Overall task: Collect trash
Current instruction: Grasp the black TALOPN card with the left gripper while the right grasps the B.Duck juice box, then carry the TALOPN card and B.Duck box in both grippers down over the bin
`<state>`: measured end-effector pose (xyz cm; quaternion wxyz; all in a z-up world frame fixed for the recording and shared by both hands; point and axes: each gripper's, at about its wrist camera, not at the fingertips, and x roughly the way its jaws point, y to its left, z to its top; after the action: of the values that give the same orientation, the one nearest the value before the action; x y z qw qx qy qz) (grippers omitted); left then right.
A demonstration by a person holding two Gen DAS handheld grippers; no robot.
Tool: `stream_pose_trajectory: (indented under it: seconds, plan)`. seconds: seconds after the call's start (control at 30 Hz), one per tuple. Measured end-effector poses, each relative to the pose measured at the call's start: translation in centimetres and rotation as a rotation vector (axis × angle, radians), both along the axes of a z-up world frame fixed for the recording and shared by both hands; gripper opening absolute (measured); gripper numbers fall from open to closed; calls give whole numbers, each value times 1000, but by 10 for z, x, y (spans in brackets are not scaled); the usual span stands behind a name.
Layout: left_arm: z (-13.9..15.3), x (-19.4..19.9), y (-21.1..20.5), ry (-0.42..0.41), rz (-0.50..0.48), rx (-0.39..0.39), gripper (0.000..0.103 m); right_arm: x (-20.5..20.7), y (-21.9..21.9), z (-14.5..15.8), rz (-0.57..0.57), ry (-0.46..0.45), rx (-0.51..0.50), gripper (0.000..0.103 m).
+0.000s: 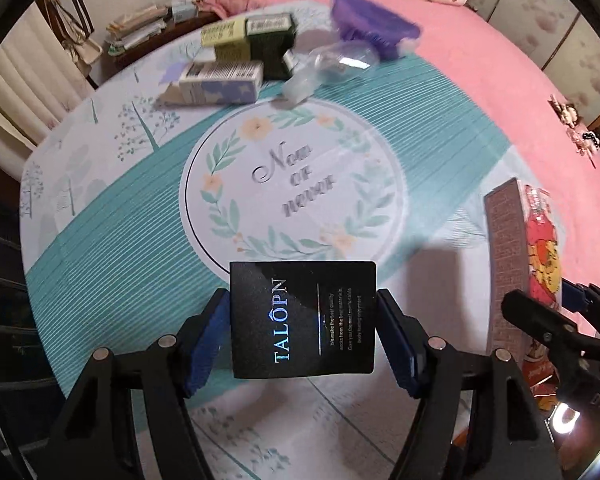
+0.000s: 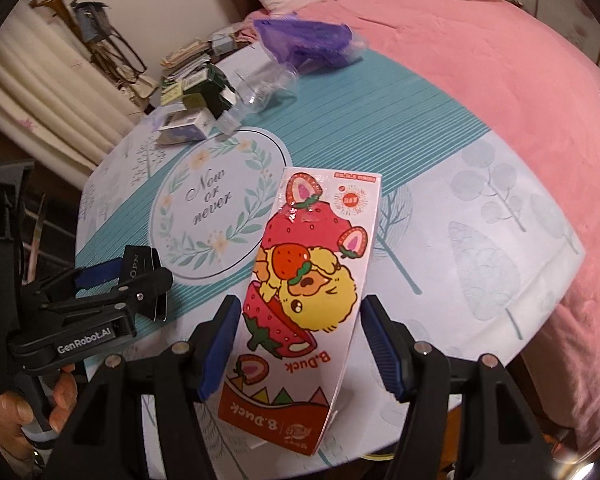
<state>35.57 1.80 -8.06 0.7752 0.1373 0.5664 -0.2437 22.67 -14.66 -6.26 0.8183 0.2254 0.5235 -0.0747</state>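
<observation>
Trash collection, left wrist view: the left gripper [image 1: 303,330] has its blue fingers [image 1: 204,340] clamped on a black TALOPN card [image 1: 304,320] at lower centre, above a floral mat [image 1: 292,188] on the bed [image 1: 500,92]. Small cartons [image 1: 236,60], a clear plastic bottle [image 1: 332,64] and a purple bag [image 1: 372,28] lie at the upper centre.

Right wrist view: the right gripper [image 2: 296,344] pinches a B.Duck strawberry carton [image 2: 308,288] at lower centre, its fingers [image 2: 220,348] clamped on the carton's sides. A hand [image 2: 28,404] at lower left holds the other gripper.
</observation>
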Motion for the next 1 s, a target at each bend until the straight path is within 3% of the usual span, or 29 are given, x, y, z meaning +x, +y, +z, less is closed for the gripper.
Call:
stream_pose_trajectory:
  seconds: [0.2,0.4,0.83,1.0]
  plan:
    - [40,-36,-2,-64,8,-41,70,-35,-19,22,52,-57,1,62]
    - [63,-94,-20,-95,94,-94,70,-79,-45,37,155,-93,-19,62]
    - [57,-227,-62,-87,259,-103,70,-176,-95,29,372,-88,-22,62]
    - [45,-262,-64,-46,278,-56,70,-195,-97,13,417,-61,11,62]
